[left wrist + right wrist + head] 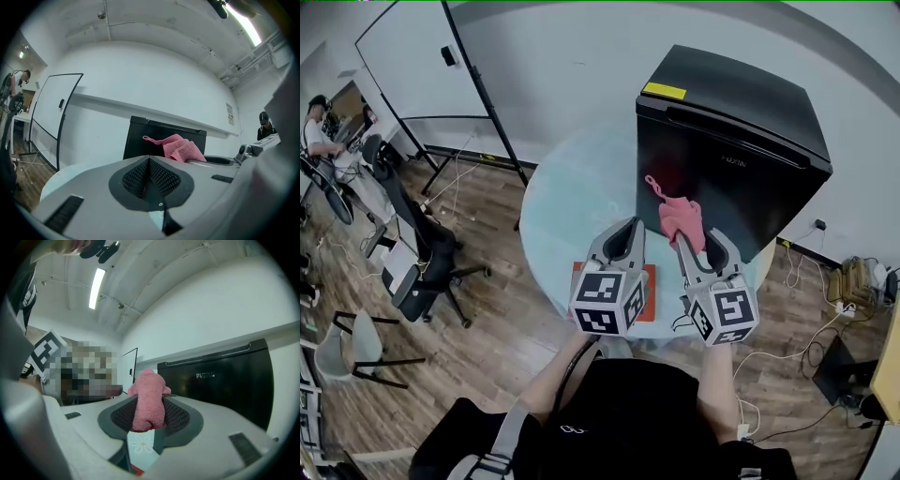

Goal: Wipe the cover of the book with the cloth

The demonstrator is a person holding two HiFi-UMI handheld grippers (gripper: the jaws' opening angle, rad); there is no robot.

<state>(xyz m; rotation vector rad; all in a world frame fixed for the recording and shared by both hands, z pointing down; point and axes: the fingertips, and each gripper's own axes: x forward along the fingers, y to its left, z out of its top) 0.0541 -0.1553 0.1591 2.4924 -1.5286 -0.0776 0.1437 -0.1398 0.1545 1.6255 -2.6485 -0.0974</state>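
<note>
From above, the right gripper point(697, 246) pinches the pink cloth point(681, 217), held up over the orange book point(650, 286) lying flat on the round table point(562, 206). Left gripper point(630, 228) view: jaws pressed together, nothing between them. Right gripper view: jaws clamp the cloth mid-fold. It looks soft and limp, so I'd say a bunched grip suits it best

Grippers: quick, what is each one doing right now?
Left gripper: jaws shut, holding nothing.
Right gripper: jaws shut on the cloth.
</note>
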